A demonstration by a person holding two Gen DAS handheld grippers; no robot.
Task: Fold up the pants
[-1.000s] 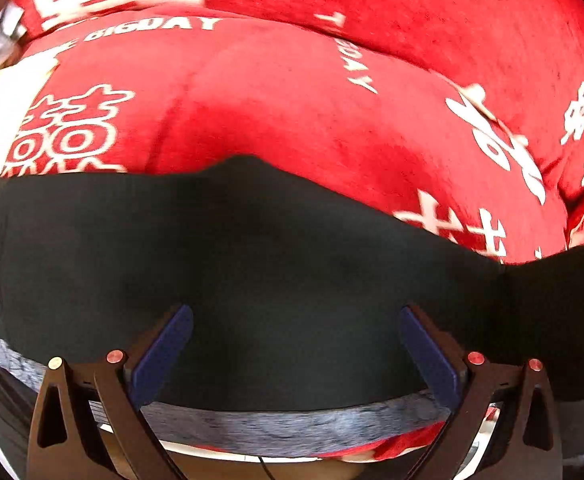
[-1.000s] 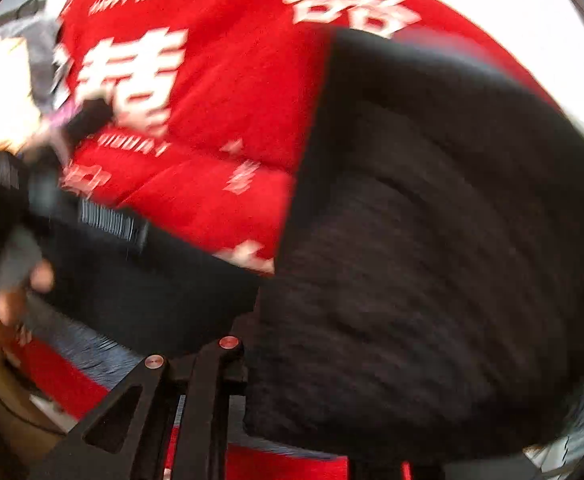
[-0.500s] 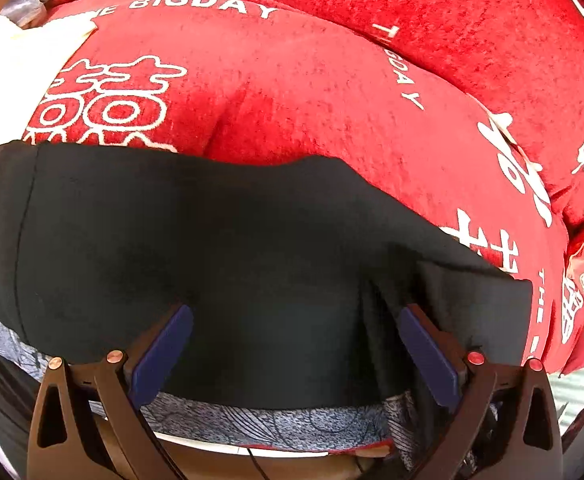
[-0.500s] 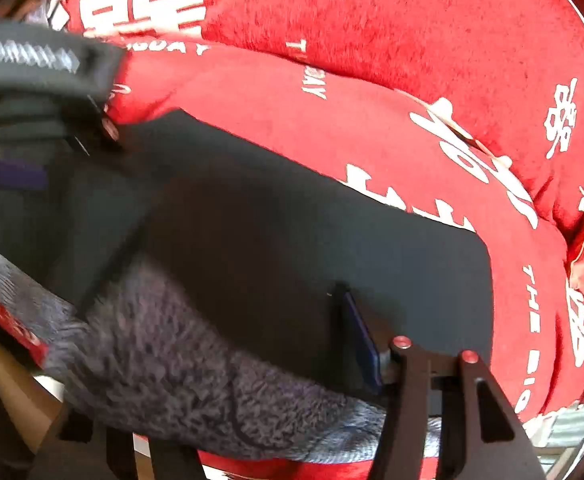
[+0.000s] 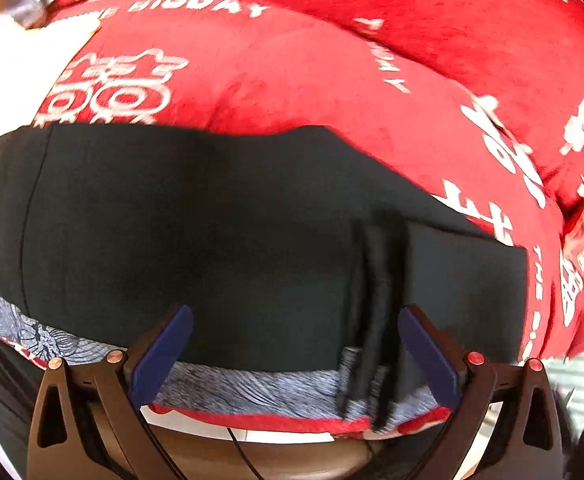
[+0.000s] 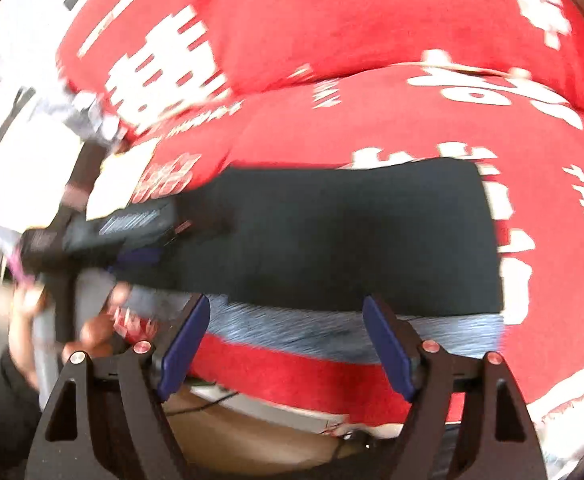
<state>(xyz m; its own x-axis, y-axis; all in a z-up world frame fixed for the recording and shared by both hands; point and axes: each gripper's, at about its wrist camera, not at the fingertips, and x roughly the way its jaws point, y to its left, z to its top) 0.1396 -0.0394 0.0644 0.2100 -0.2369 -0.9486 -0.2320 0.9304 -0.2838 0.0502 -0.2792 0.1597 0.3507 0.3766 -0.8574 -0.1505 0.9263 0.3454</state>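
Black pants (image 5: 212, 240) lie folded on a red blanket (image 5: 311, 80) printed with white characters. A strip of grey fleece lining (image 5: 252, 384) shows along their near edge. A folded-over layer (image 5: 463, 292) rests on the right end, with creases beside it. My left gripper (image 5: 295, 344) hovers open over the near edge, with nothing pinched. In the blurred right wrist view, the pants (image 6: 351, 232) lie flat. My right gripper (image 6: 286, 316) is over their grey lining edge (image 6: 331, 332); its jaws are opening and grip nothing.
The red blanket (image 6: 371, 40) bulges up behind the pants like cushions. A person's hand (image 6: 92, 328) holds the other gripper's body (image 6: 104, 232) at the left of the right wrist view. A brown wooden edge (image 5: 292, 456) runs below the blanket. A pale surface (image 5: 8, 64) lies at far left.
My right gripper held a bunch of the dark pants, swung it over, let go and now stands open over the near edge. The pants' right end now lies folded over. The left gripper stayed open.
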